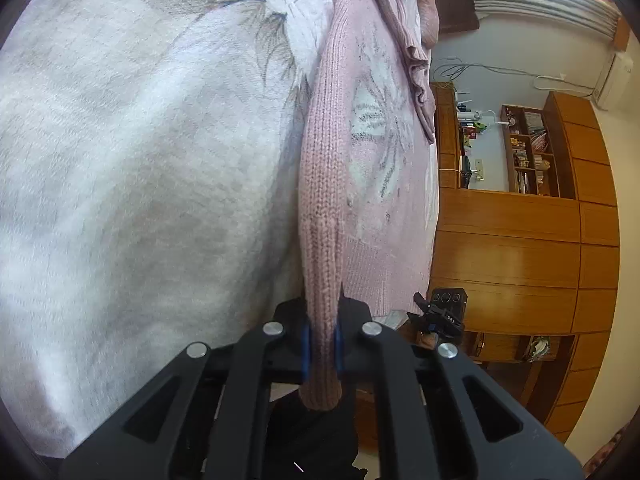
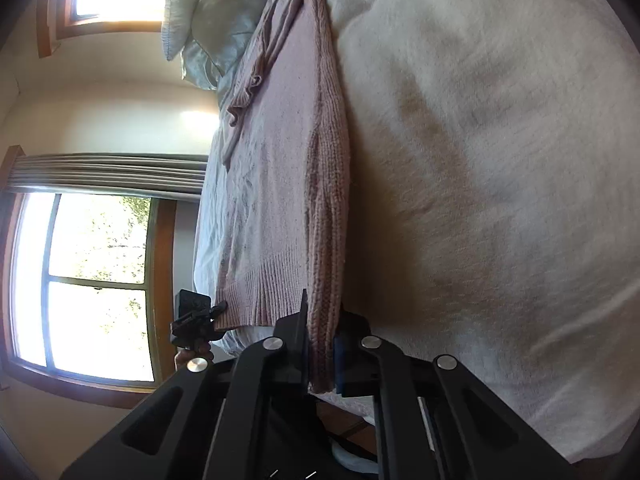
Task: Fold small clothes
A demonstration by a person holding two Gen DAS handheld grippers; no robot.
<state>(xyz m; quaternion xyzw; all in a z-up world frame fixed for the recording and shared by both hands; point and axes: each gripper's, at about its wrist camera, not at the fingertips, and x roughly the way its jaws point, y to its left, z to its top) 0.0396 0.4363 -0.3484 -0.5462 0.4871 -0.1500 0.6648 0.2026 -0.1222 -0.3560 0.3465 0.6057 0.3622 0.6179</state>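
Sweater (image 1: 372, 168) pink knit, flat on blanket (image 1: 140, 180); left tongs (image 1: 322, 344) clamped on sleeve, right tongs (image 2: 322, 356) likewise.

A bedroom seen sideways, with the bed as its centre.

The bed is covered by a pale blanket (image 1: 140, 184) with a faint leaf print, and a light blue pillow (image 2: 208, 28) lies at its head. Past the bed's far edge in the left wrist view stands a wall of honey-coloured wooden cabinets (image 1: 520, 248), with an open bookshelf (image 1: 528, 148) above them, crowded with books and small objects. A white air conditioner (image 1: 612, 80) hangs on the wall near that shelf, cables trailing beside it. On the bed's other side, in the right wrist view, a wood-framed window (image 2: 96, 280) shows bright foliage, with grey curtains (image 2: 112, 174) gathered next to it.
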